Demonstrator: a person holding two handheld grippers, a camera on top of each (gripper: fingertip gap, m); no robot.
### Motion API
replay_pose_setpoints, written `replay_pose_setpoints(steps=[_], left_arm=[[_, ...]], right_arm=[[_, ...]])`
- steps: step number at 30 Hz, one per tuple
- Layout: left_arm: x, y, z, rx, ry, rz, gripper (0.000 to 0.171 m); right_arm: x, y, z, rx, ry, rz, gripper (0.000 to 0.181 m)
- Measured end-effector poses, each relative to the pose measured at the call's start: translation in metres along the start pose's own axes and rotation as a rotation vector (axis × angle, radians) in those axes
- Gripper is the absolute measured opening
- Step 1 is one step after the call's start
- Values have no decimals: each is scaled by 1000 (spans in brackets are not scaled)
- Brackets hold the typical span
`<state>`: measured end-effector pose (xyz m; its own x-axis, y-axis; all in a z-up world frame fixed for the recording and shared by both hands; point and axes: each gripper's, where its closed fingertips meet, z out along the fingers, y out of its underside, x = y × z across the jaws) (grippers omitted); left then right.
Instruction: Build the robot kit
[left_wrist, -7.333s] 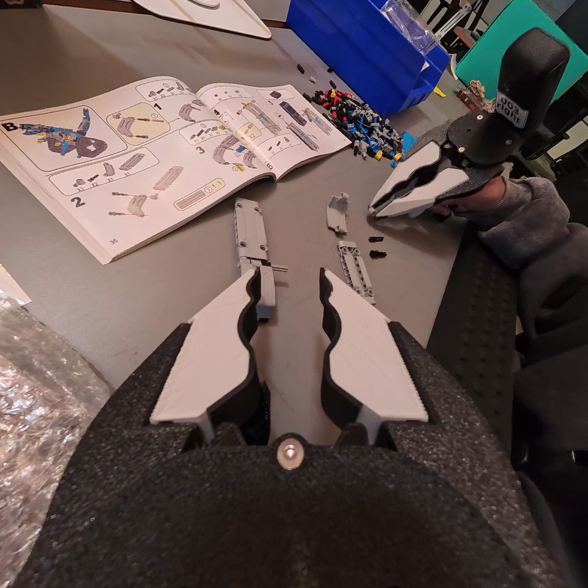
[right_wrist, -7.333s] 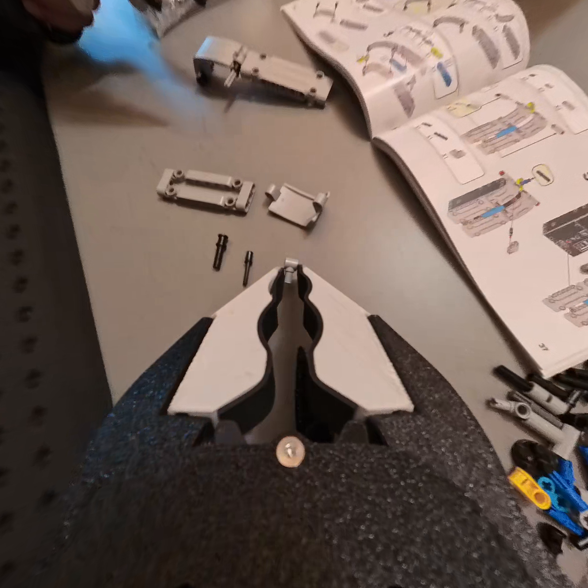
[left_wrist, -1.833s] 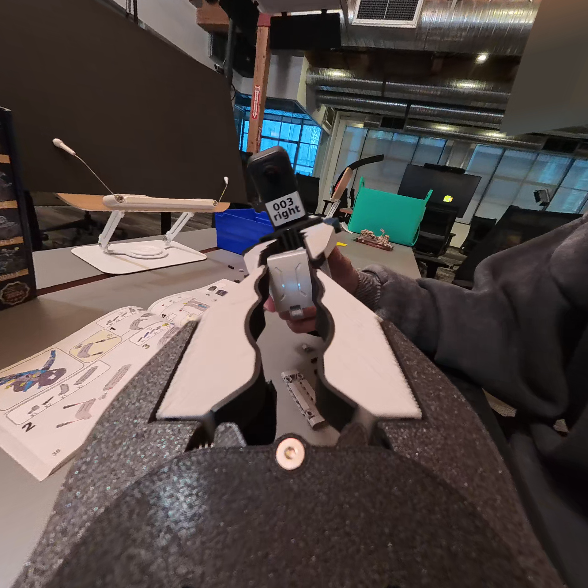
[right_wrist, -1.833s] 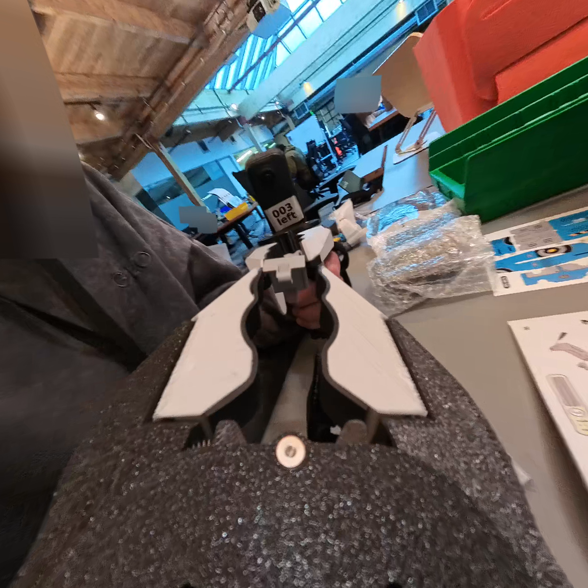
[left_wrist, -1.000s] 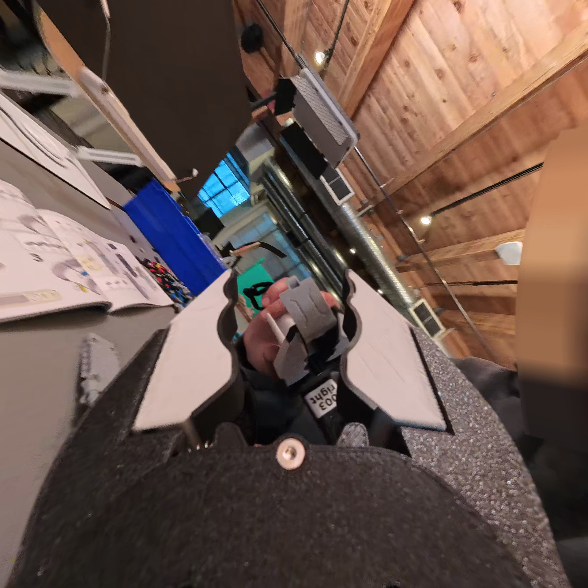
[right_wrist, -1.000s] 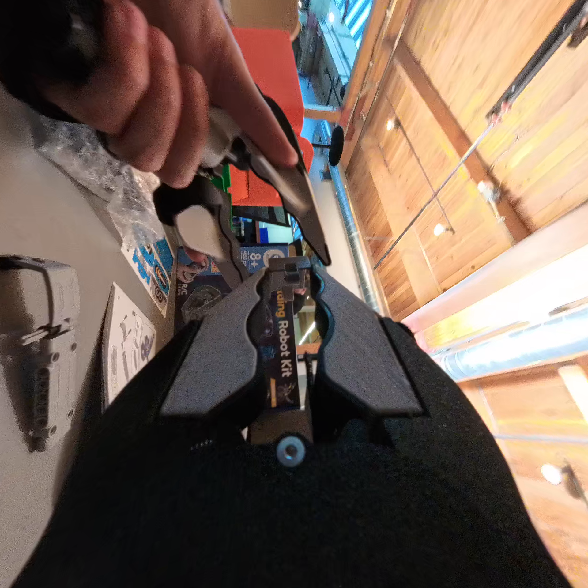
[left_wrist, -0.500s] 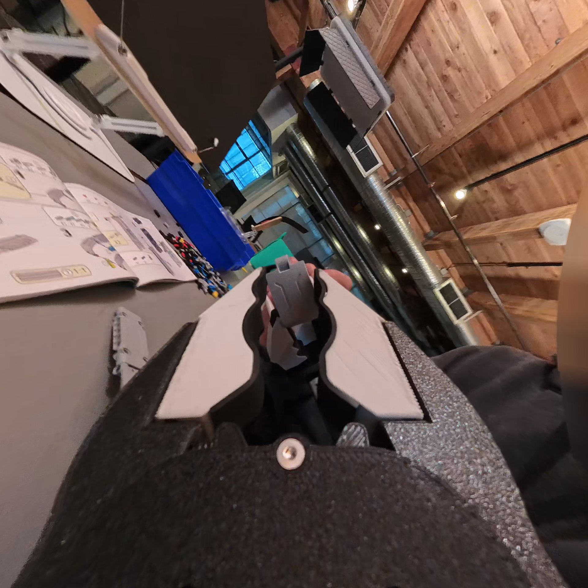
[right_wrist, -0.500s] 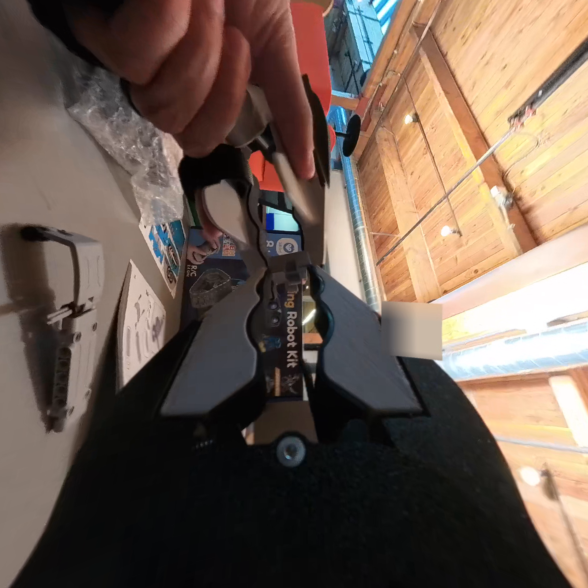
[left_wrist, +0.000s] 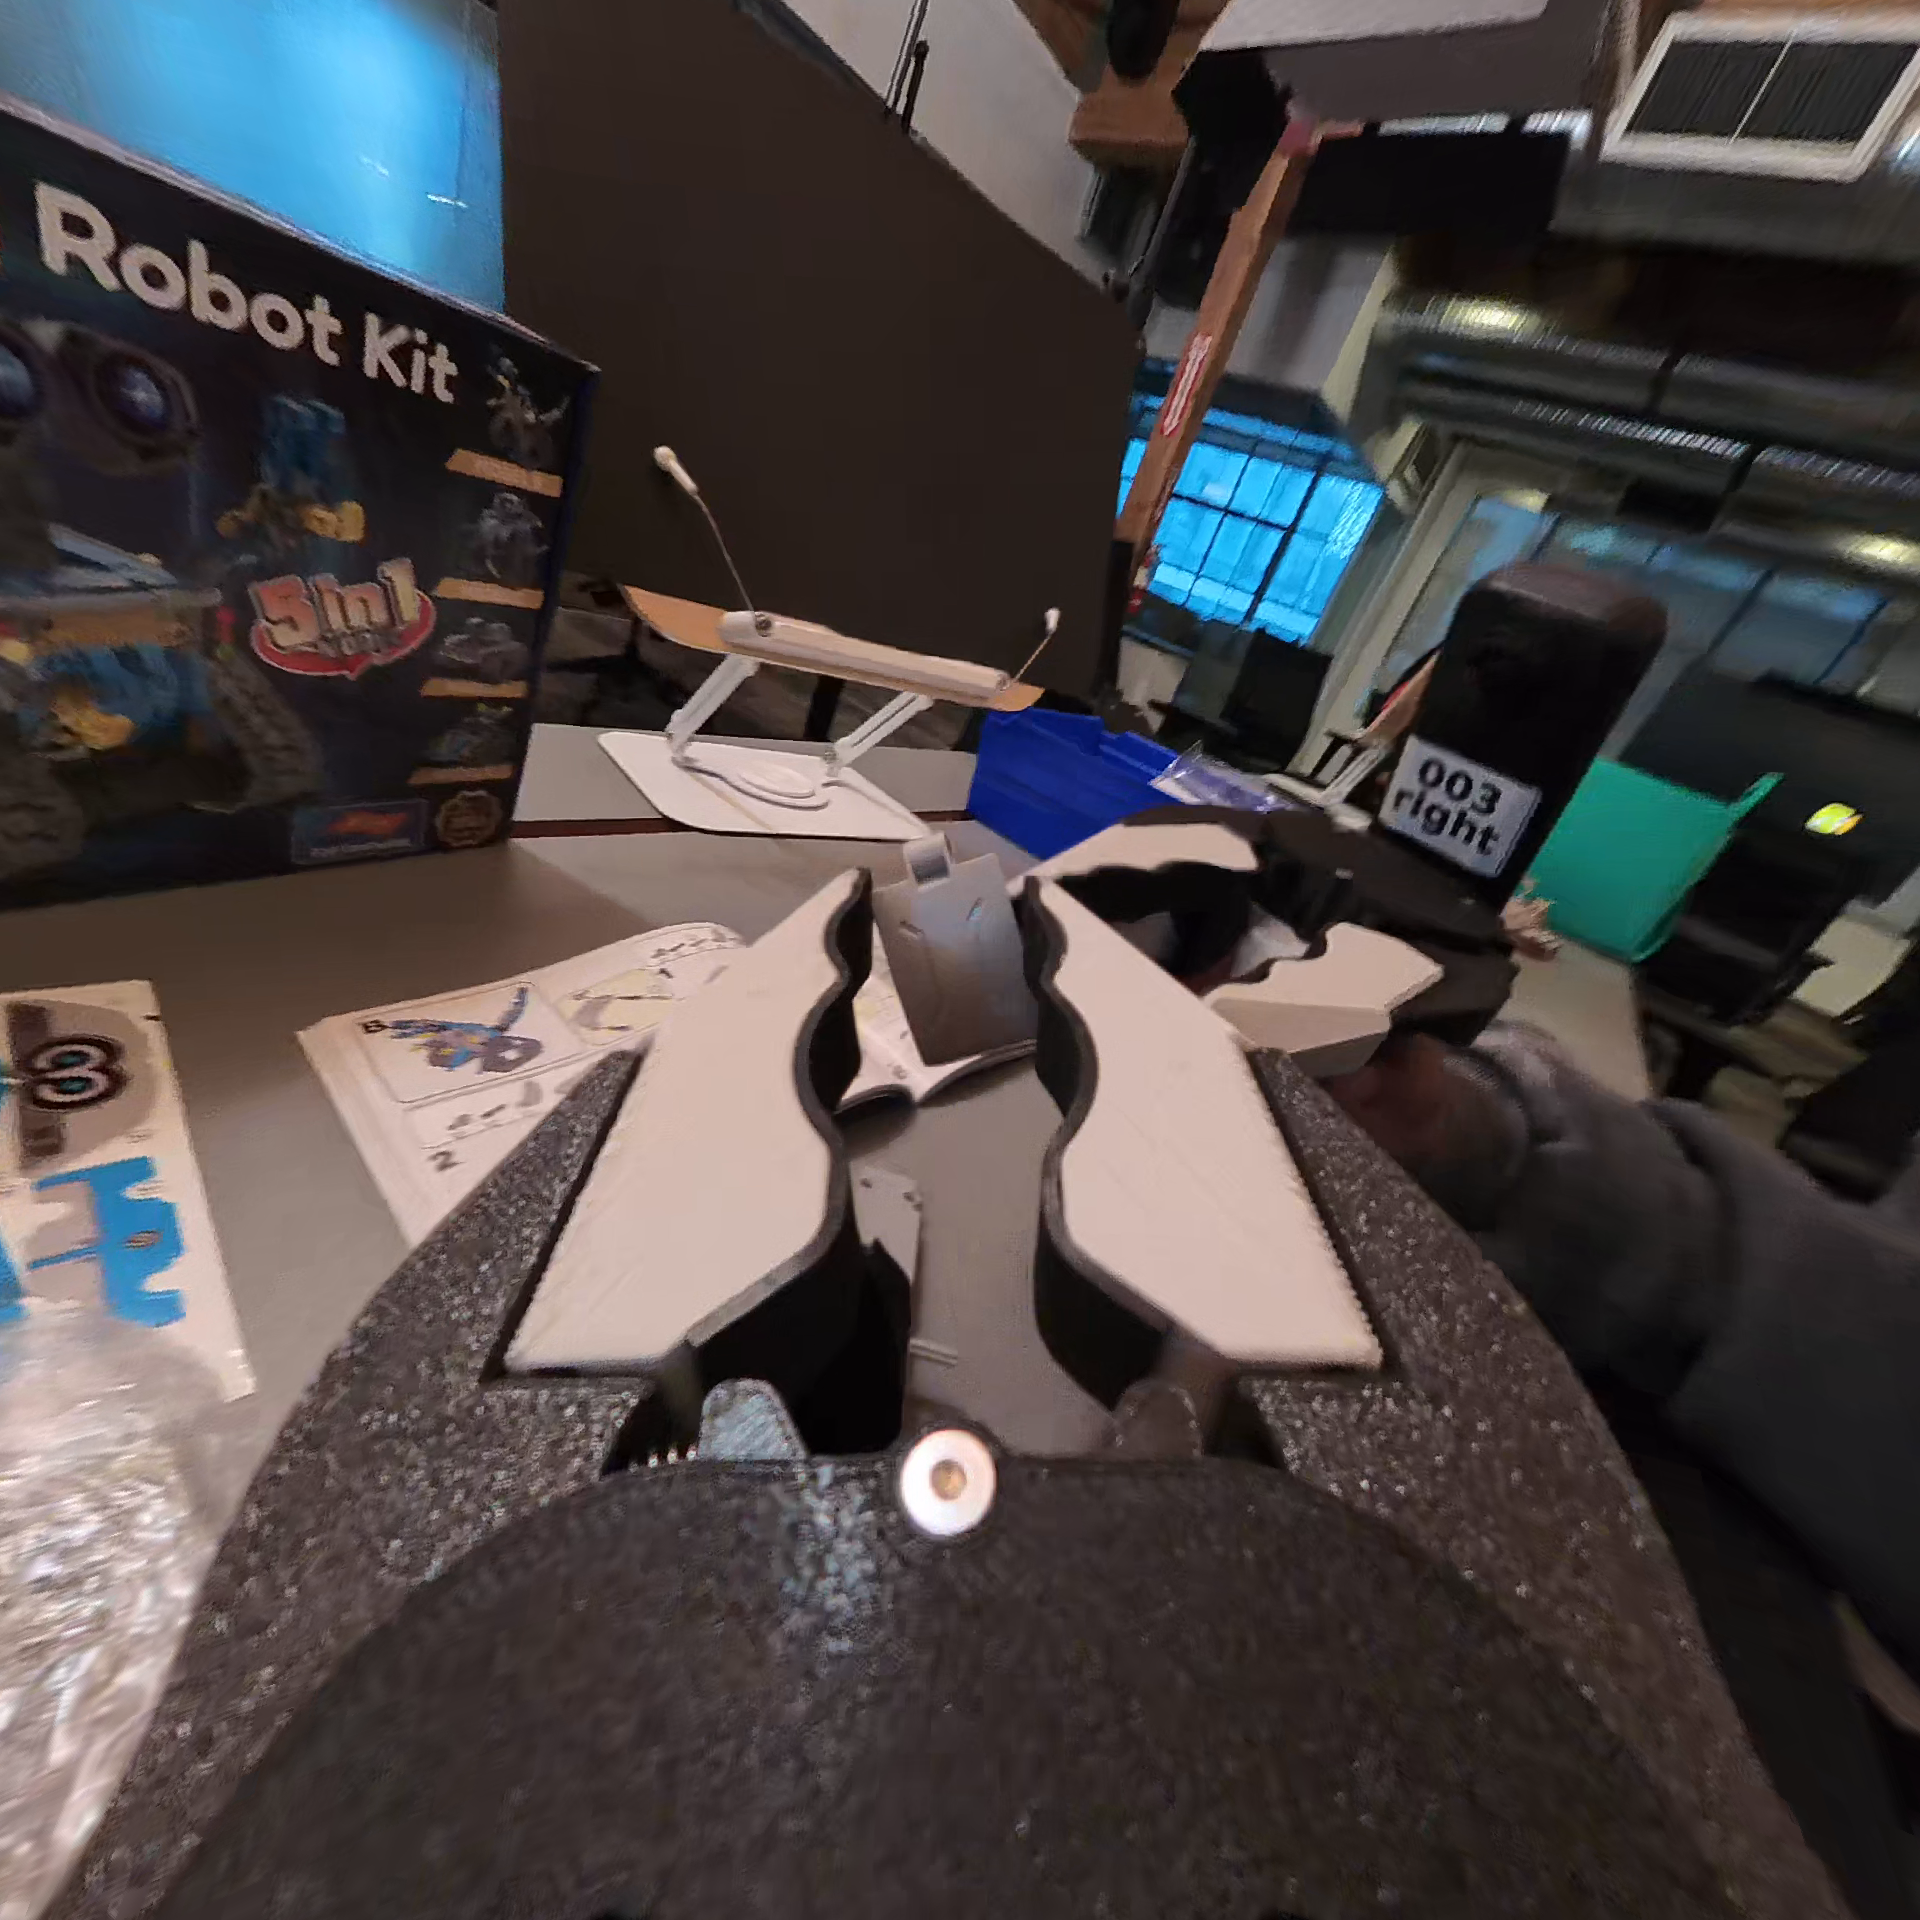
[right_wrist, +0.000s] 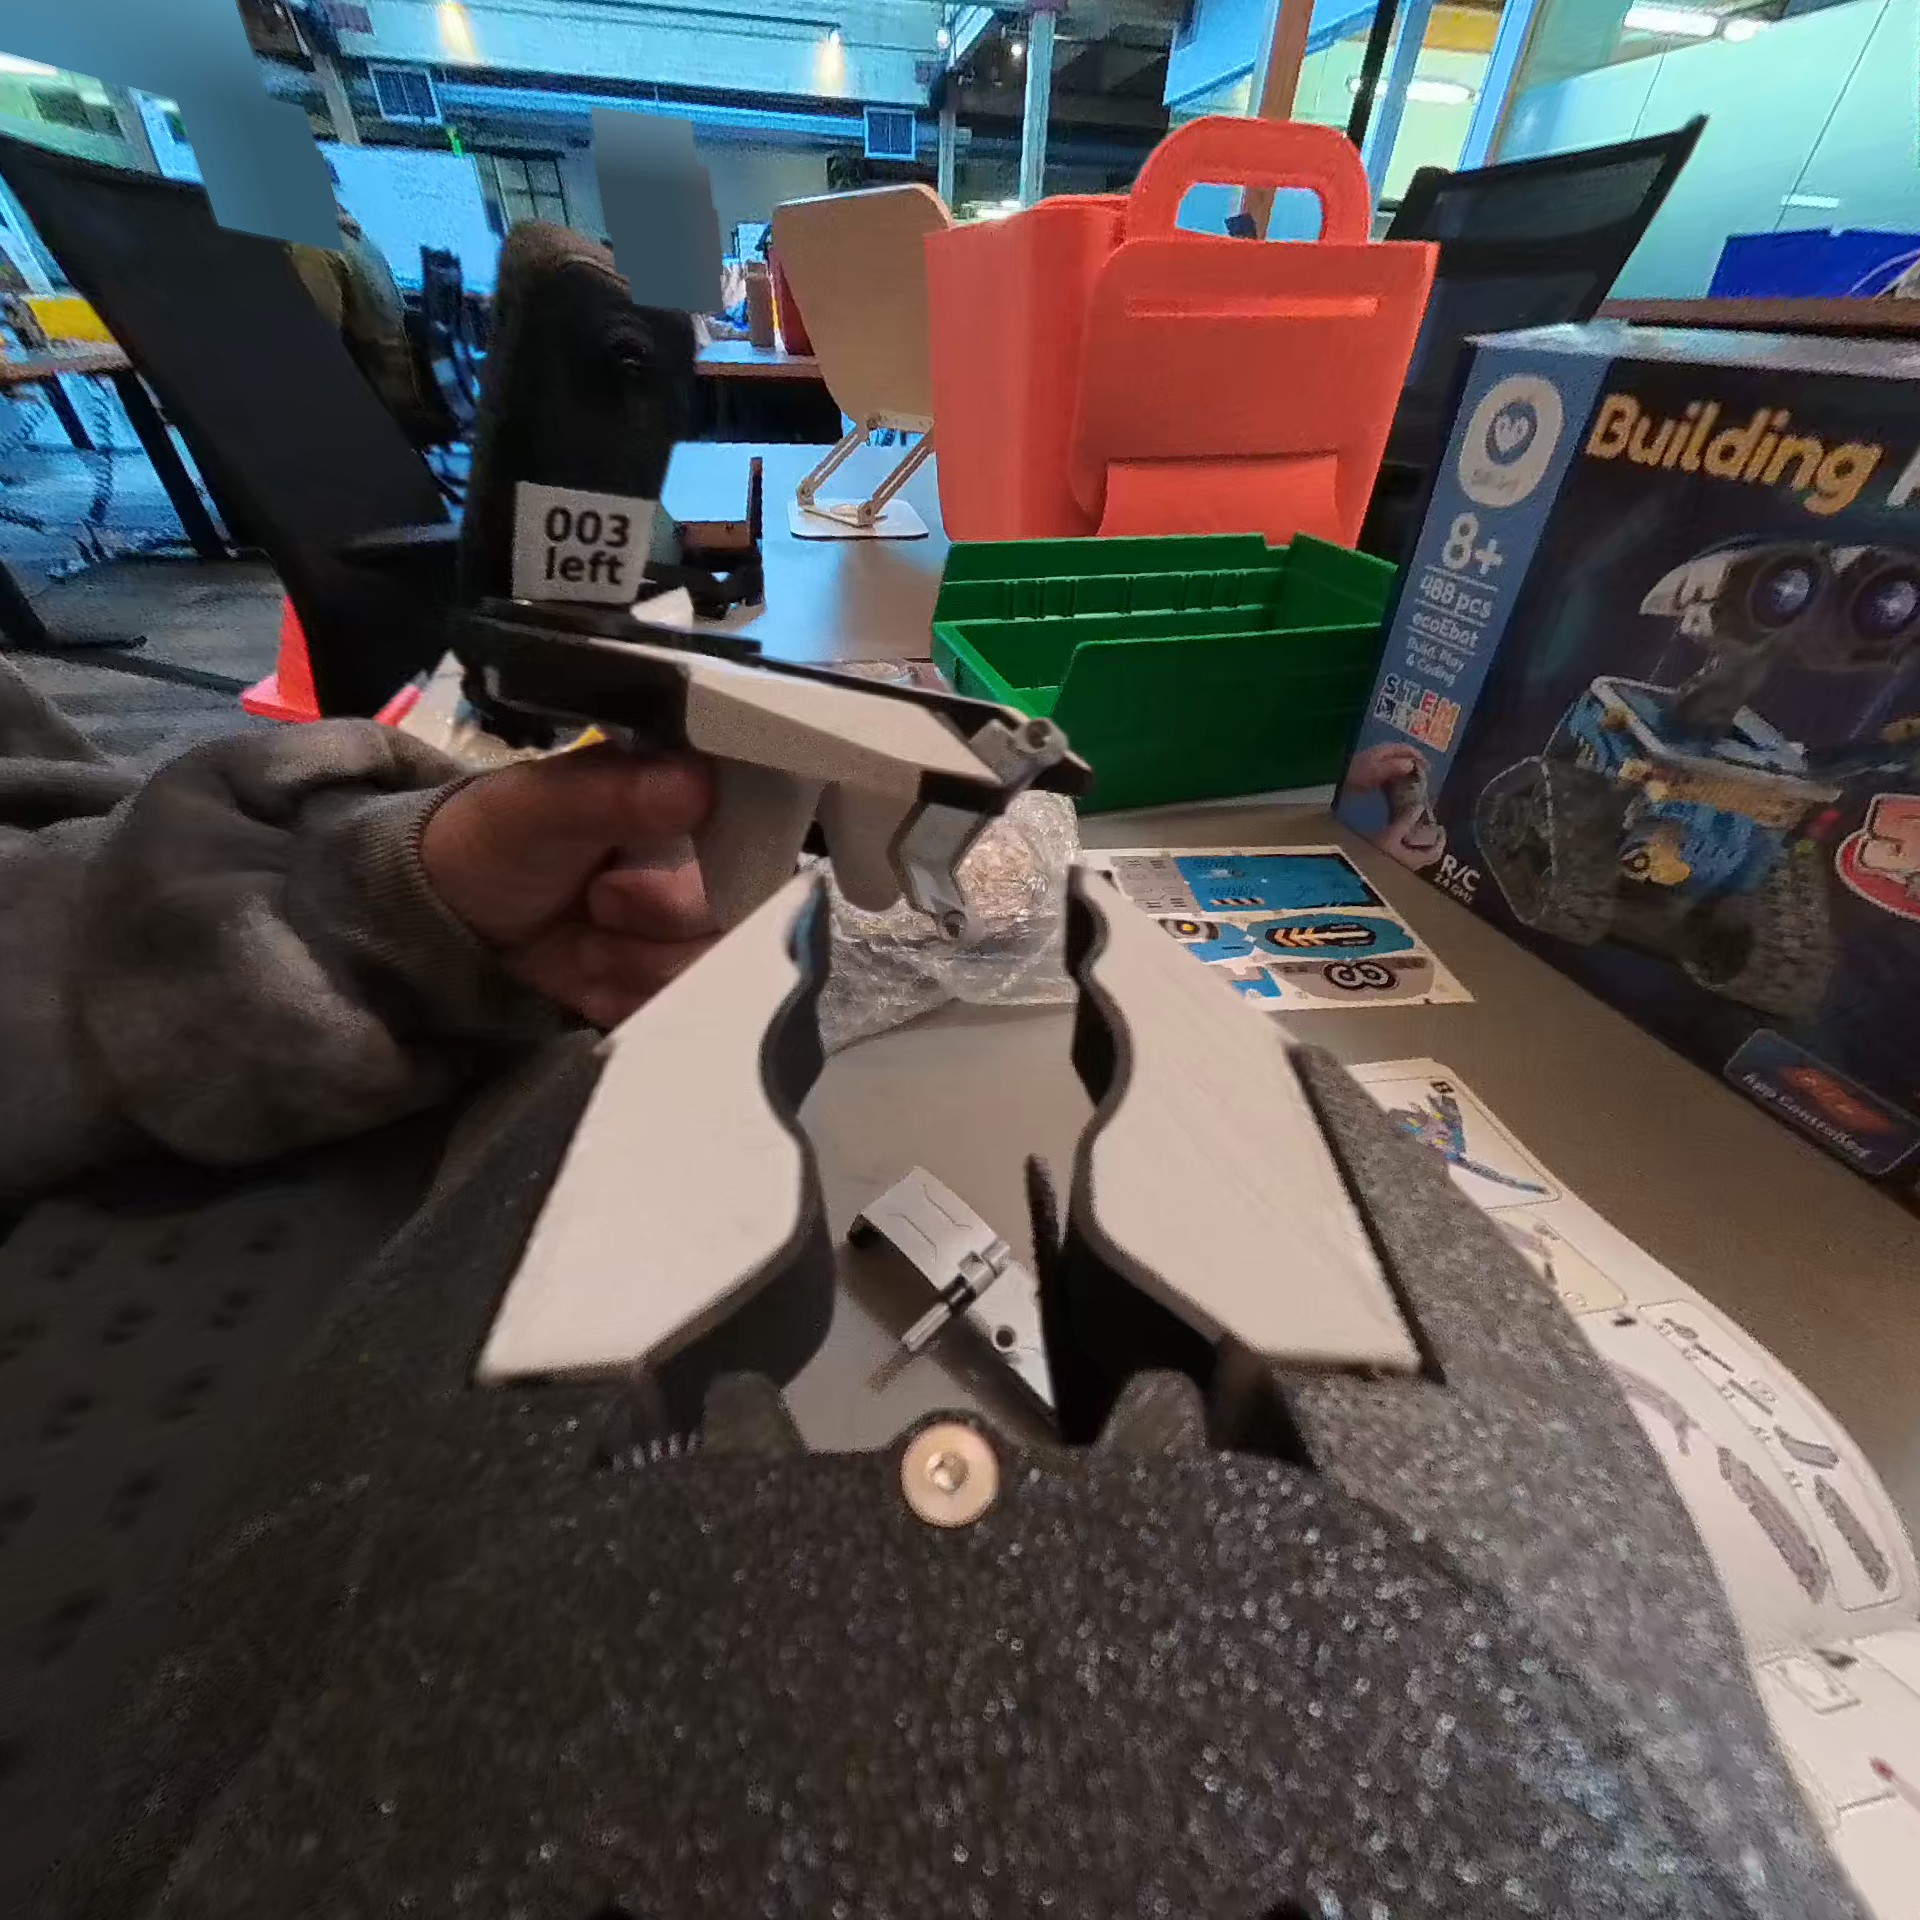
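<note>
My left gripper (left_wrist: 940, 904) is shut on a small curved grey panel piece (left_wrist: 956, 977), which it holds upright above the table. The right wrist view shows the left gripper (right_wrist: 1039, 758) from the side, with the panel piece (right_wrist: 935, 842) hanging from its tips. My right gripper (right_wrist: 945, 904) is open and empty, just below and in front of that piece. It also shows in the left wrist view (left_wrist: 1132, 930), to the right of the left gripper's tips. A grey brick assembly (right_wrist: 935, 1247) lies on the table under both grippers (left_wrist: 888, 1216).
A kit box (right_wrist: 1683, 675) stands at the right, beside a green bin (right_wrist: 1143, 665) and an orange bag (right_wrist: 1143, 343). An open instruction booklet (left_wrist: 499, 1049), a sticker sheet (right_wrist: 1278, 925) and crumpled plastic wrap (right_wrist: 935, 956) lie on the table. A blue bin (left_wrist: 1060, 769) stands farther back. Only a small space, under 4 cm, lies between the two pairs of fingers.
Both grippers have swung down from pointing at the ceiling to level over the table. The right gripper has opened and drawn back from the panel piece. The left still holds it.
</note>
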<state>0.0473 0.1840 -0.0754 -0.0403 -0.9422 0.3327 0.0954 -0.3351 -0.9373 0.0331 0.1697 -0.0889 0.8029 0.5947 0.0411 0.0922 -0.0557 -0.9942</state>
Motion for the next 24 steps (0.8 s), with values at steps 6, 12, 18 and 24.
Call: replay_pose_setpoints(steps=[6, 12, 18, 24], left_arm=[[7, -2, 1, 18, 42, -42, 28], [11, 1, 3, 1, 62, -36, 28], [5, -2, -2, 21, 124, -186, 26], [14, -18, -15, 96, 405, -525, 25]], right_arm=[[-11, 12, 12, -70, 53, -148, 22], [-9, 15, 13, -96, 108, -234, 8], [-5, 15, 10, -101, 119, -303, 7], [-18, 1, 3, -8, 59, -448, 6]])
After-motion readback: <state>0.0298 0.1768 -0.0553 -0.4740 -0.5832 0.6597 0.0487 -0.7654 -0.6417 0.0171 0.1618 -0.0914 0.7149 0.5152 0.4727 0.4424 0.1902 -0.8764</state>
